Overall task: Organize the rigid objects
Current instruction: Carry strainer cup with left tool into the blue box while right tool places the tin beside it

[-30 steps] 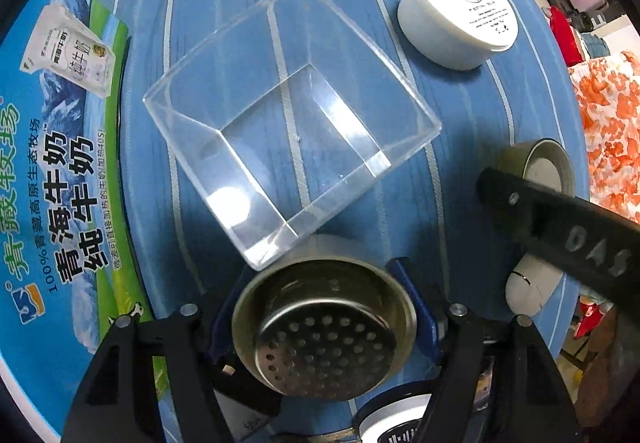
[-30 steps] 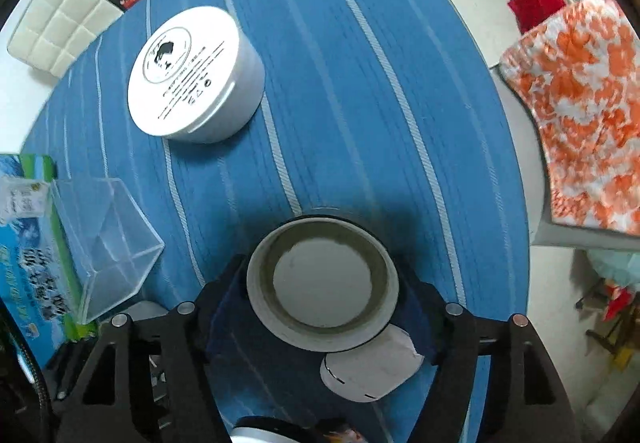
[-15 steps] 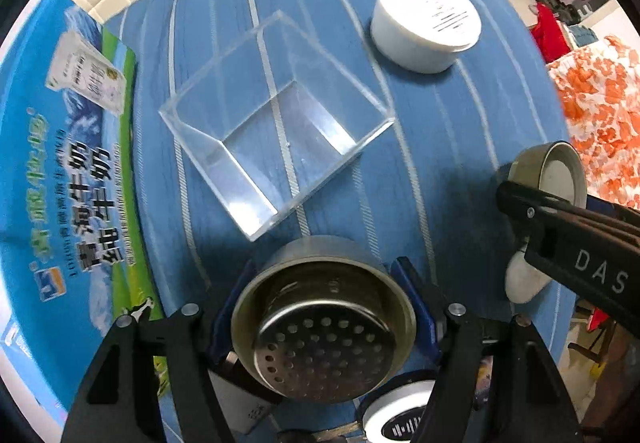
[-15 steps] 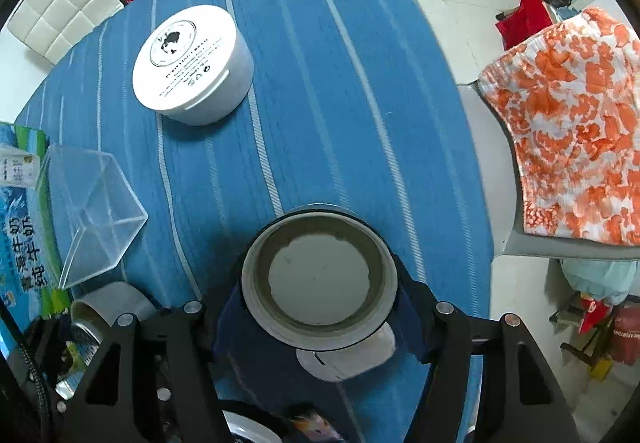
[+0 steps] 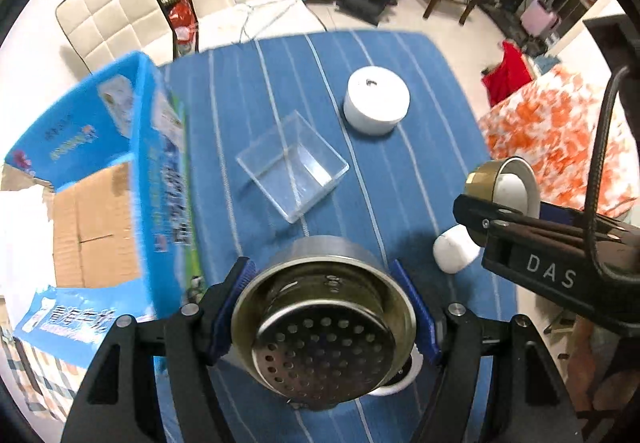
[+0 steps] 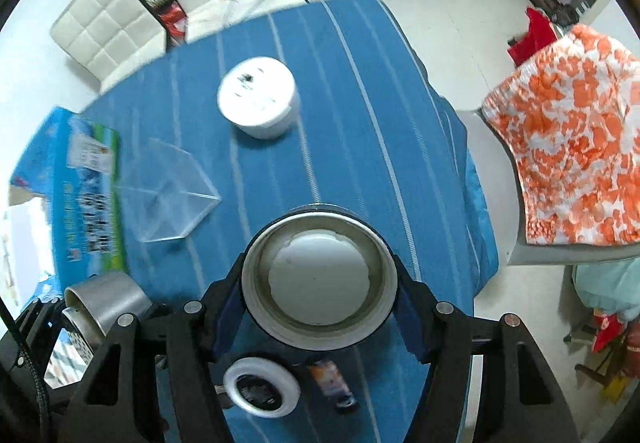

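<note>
You are clamping your left gripper (image 5: 324, 313) jaws on a steel strainer cup (image 5: 322, 323) above the tabletop (image 5: 400, 147), past the clear box (image 5: 292, 166); your right gripper (image 6: 318, 289) jaws are squeezing a white-lined cup (image 6: 319, 281).

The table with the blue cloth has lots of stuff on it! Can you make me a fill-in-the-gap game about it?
1. The left tongs are shut on a metal cup whose inner disc is full of small ____.
2. The white round tub on the blue striped tablecloth has its lid ____.
3. The clear plastic box has ____ inside it.
4. The right tongs are shut on a ____-rimmed cup.

Missing words: holes; on; nothing; white
</note>
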{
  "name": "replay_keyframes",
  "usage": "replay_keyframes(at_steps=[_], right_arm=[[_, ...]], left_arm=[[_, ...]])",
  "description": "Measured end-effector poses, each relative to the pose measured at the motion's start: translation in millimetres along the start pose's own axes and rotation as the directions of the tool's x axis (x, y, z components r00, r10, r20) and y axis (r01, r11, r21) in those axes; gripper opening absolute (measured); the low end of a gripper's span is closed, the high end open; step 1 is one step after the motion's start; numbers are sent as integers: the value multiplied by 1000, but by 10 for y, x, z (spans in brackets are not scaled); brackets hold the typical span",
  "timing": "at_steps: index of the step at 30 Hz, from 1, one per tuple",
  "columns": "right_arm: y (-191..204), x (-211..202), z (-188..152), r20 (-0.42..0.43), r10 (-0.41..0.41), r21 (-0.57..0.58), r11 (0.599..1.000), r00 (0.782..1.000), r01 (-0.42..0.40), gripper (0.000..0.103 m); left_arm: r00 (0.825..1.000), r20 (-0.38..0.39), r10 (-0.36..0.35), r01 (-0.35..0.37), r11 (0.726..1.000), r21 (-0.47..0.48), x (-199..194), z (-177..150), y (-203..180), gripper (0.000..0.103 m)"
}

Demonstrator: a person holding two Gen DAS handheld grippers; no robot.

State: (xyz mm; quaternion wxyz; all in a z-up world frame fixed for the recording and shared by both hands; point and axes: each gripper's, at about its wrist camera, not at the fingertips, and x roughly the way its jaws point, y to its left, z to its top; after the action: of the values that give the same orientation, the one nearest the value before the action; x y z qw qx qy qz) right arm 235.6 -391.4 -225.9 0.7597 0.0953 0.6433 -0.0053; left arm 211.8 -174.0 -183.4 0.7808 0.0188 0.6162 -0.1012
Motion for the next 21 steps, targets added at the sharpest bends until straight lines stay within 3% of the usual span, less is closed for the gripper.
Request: replay_keyframes(at_steps=[7, 13, 17, 21], right_arm=[[545, -580, -76, 84, 65, -51, 997, 994, -61, 67], [1319, -845, -192, 114, 129, -104, 988, 985, -117, 67], [1942, -773, -206, 104, 178, -155, 975, 979, -161, 67], [2460, -503, -178, 61, 187, -213, 962, 980, -170, 67]], left_arm=[[993, 90, -78, 84, 994, -65, -686, 16, 582, 68], [989, 129, -78, 92, 991, -102, -1007, -20, 1220, 68], [993, 113, -42, 56, 991, -123, -953, 18, 1716, 68], [997, 57, -50, 59, 983, -175, -680, 132, 2214, 68]])
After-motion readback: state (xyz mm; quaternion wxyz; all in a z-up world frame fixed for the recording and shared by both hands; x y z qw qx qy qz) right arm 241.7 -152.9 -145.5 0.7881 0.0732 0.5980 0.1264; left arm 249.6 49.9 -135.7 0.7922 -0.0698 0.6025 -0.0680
